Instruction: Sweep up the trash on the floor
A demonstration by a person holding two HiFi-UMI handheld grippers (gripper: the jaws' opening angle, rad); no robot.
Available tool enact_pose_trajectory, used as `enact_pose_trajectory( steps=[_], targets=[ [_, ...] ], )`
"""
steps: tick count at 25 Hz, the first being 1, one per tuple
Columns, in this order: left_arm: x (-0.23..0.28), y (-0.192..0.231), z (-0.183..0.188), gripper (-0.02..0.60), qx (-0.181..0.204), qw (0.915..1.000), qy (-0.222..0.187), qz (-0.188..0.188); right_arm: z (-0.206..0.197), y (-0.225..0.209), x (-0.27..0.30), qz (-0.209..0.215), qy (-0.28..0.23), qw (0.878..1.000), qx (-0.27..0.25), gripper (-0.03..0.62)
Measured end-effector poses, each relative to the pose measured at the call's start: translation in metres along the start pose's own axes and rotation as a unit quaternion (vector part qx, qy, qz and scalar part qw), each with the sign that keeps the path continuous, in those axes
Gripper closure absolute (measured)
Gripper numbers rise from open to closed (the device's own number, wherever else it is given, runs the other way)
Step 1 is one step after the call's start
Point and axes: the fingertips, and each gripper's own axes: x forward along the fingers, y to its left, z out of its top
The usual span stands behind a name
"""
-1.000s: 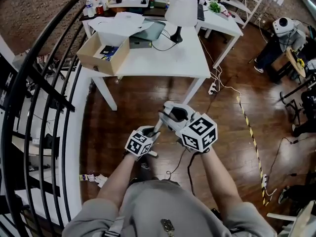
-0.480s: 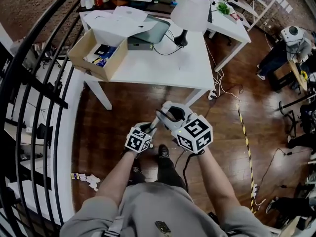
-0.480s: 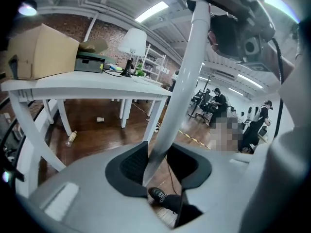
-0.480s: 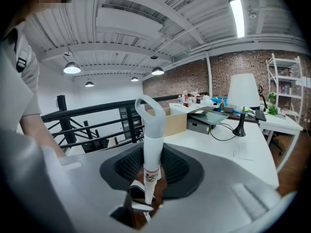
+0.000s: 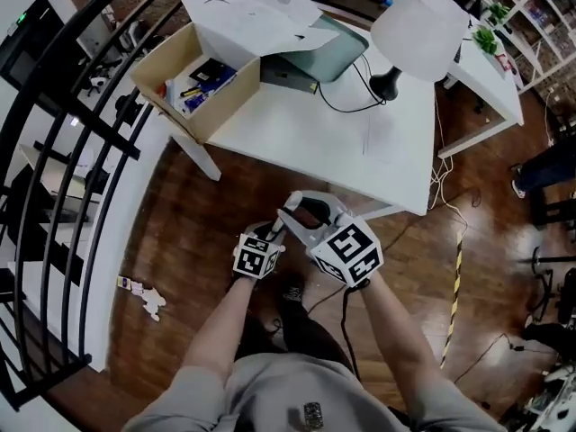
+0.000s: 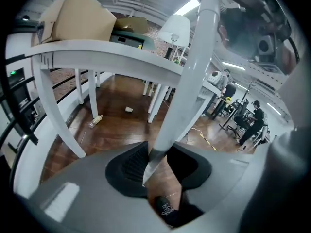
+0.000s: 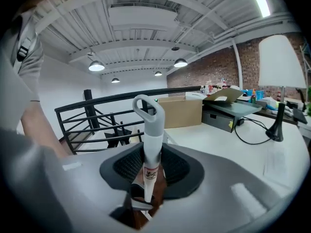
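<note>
Left gripper [image 6: 158, 165] and right gripper [image 7: 150, 168] both clamp the pale grey looped plastic broom handle [image 7: 149, 130] just before the white table [image 5: 297, 124]; crumpled white paper scraps [image 5: 144, 297] lie left of that table.

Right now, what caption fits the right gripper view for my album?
The right claw grips a white handle with a looped top, beside a white table holding a lamp.

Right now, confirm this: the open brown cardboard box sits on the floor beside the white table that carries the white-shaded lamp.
Wrong. The head view shows the open brown cardboard box on the white table, not on the floor beside it. The white-shaded lamp stands on that table.
</note>
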Motion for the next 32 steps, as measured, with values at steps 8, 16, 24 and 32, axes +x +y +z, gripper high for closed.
enact_pose_trajectory(
  steps=[8,16,24,32],
  targets=[
    [0.041,0.02,0.021,0.462,-0.034,0.9983,-0.041,0.023,-0.004,-0.05,0.026,0.015,-0.019,1.0,-0.006,0.484],
    [0.062,0.036,0.035,0.465,-0.044,0.9978,-0.03,0.04,-0.01,-0.095,-0.006,-0.038,-0.058,0.997,0.037,0.43],
    [0.08,0.033,0.042,0.462,-0.05,0.9974,-0.031,0.043,-0.029,-0.103,-0.046,-0.067,-0.065,0.994,0.058,0.437],
    [0.082,0.034,0.044,0.453,-0.069,0.9956,-0.043,0.047,-0.044,-0.101,-0.06,-0.096,-0.045,0.992,0.064,0.512]
  ],
)
